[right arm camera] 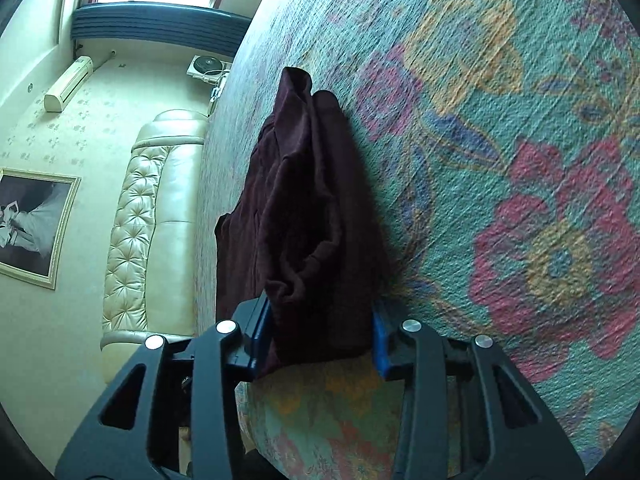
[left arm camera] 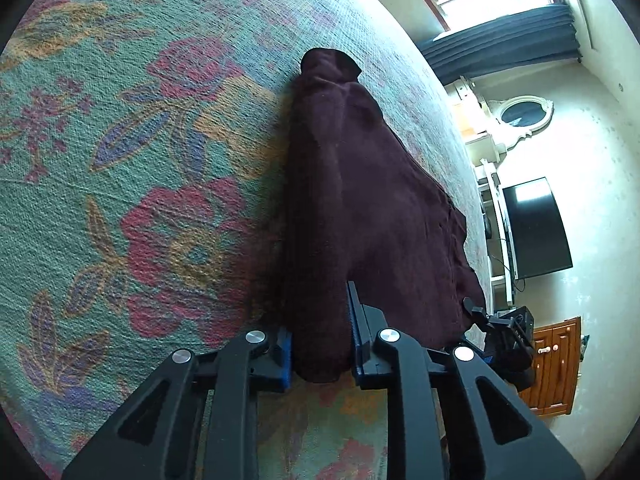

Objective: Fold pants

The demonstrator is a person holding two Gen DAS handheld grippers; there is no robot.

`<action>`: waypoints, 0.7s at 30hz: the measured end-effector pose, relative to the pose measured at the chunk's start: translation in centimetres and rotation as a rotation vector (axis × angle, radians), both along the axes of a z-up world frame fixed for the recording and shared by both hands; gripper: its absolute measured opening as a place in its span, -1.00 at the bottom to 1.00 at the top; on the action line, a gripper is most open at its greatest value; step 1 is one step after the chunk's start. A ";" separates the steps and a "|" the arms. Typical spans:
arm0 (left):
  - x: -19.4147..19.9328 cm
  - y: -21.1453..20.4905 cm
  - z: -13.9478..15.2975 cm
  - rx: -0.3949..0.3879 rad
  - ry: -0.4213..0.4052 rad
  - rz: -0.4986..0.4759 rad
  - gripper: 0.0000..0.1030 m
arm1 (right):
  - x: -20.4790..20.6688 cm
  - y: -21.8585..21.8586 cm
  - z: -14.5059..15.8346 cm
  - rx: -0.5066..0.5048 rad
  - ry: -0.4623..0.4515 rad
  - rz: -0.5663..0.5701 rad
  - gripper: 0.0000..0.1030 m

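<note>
From the left wrist camera, the left tongs point(left arm camera: 322, 344) are clenched on a thick bunch of the dark maroon pants point(left arm camera: 360, 208), the cloth pinched between the two blue-padded fingers point(left arm camera: 357, 328) and running forward from them over the flowered bedspread point(left arm camera: 140, 160). The garment looks gathered lengthwise into a narrow, layered strip, its far end point(left arm camera: 328, 64) curling up against the bedspread, and one looser flap spreads out toward the side where the other tool's black body point(left arm camera: 504, 332) shows at the edge of the fabric. From the right wrist camera, the right tongs point(right arm camera: 320, 336) likewise grip a bundled edge of the pants point(right arm camera: 304, 208), with a rolled hem or waistband point(right arm camera: 304, 264) bulging just ahead of the pads; the fabric seems lifted at the near end and trails down to touch the bedspread point(right arm camera: 500, 160) farther off. A cream sofa point(right arm camera: 156, 220) and framed picture point(right arm camera: 32, 224) stand in the background. My reading is that the task is partway along: the legs appear already brought together into one strip, while a crosswise fold, near end over far end, is under way or about to start. The bundle is uneven, so laying it down and smoothing it probably remain.
</note>
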State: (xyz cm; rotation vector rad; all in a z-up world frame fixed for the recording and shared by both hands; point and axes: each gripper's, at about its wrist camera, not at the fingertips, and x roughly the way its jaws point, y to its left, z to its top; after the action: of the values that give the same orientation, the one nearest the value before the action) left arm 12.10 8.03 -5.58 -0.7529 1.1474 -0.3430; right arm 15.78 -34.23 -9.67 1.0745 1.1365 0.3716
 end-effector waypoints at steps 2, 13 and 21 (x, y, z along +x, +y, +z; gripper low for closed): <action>0.5 -0.2 0.0 0.010 0.005 -0.002 -0.59 | 0.0 0.0 0.1 0.002 0.001 -0.002 -0.25; 0.5 -0.8 1.4 0.082 -0.015 -0.017 -0.64 | -0.4 -0.3 1.3 0.009 -0.014 0.000 -0.30; 0.1 -0.6 2.2 0.116 -0.011 -0.020 -0.64 | -1.7 0.0 1.8 0.019 -0.012 0.016 -0.32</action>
State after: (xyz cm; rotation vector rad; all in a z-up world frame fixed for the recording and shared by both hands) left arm 12.22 7.46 -3.42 -0.6381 1.1550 -0.2942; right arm 14.08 -34.23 -7.90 1.0790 1.1338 0.4015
